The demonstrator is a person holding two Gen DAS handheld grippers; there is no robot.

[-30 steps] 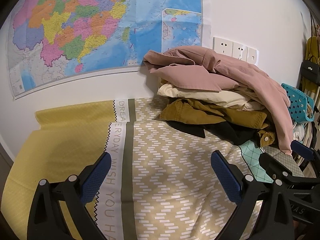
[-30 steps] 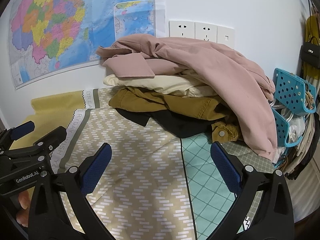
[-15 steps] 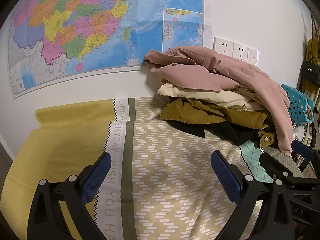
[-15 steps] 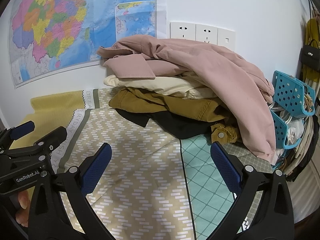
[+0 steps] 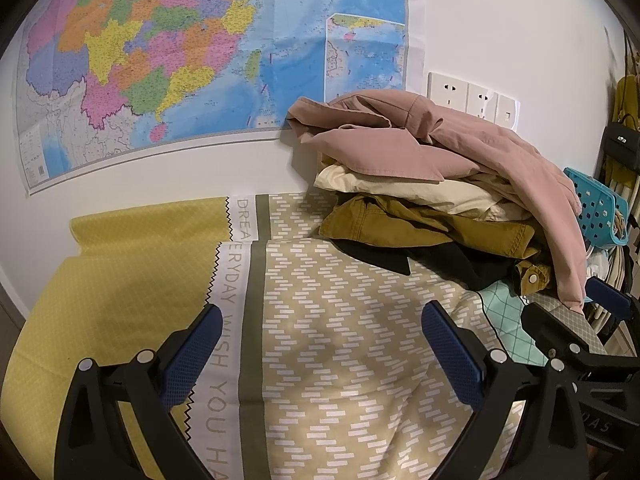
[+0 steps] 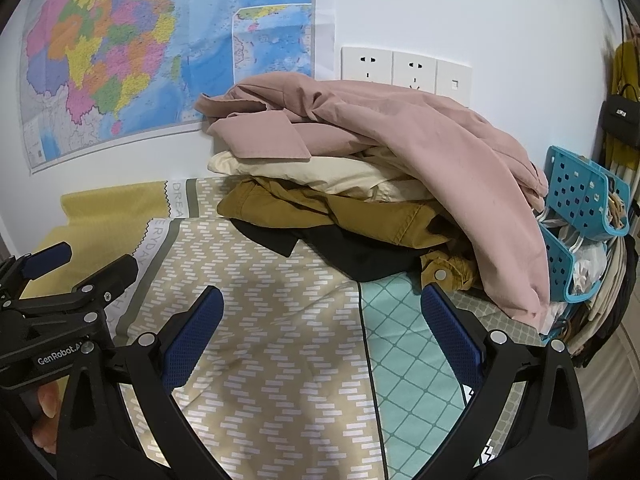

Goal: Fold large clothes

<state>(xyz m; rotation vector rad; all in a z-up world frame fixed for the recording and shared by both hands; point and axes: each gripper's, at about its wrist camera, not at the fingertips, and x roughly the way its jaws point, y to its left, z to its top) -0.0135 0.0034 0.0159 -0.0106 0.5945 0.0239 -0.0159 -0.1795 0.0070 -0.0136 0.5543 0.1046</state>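
A pile of clothes lies against the wall at the back right of the bed: a pink jacket point(image 5: 480, 148) point(image 6: 420, 140) on top, a cream garment point(image 5: 404, 188) point(image 6: 304, 172), a mustard jacket point(image 5: 420, 228) point(image 6: 320, 212) and a black garment point(image 5: 380, 256) point(image 6: 320, 244) below. My left gripper point(image 5: 320, 344) is open and empty, above the patterned bedspread point(image 5: 340, 320), short of the pile. My right gripper point(image 6: 320, 328) is open and empty beside it, nearer the pile. Each gripper shows at the edge of the other's view.
A map point(image 5: 180, 60) and wall sockets point(image 6: 404, 70) are on the wall behind. A blue perforated basket point(image 6: 580, 208) with hangers stands at the bed's right edge. A black handbag point(image 6: 620, 116) hangs far right. The bedspread has yellow, tan and teal point(image 6: 404, 340) sections.
Both views have drifted very slightly; the pile sits a touch lower in frame. Both grippers stay open and nothing was touched.
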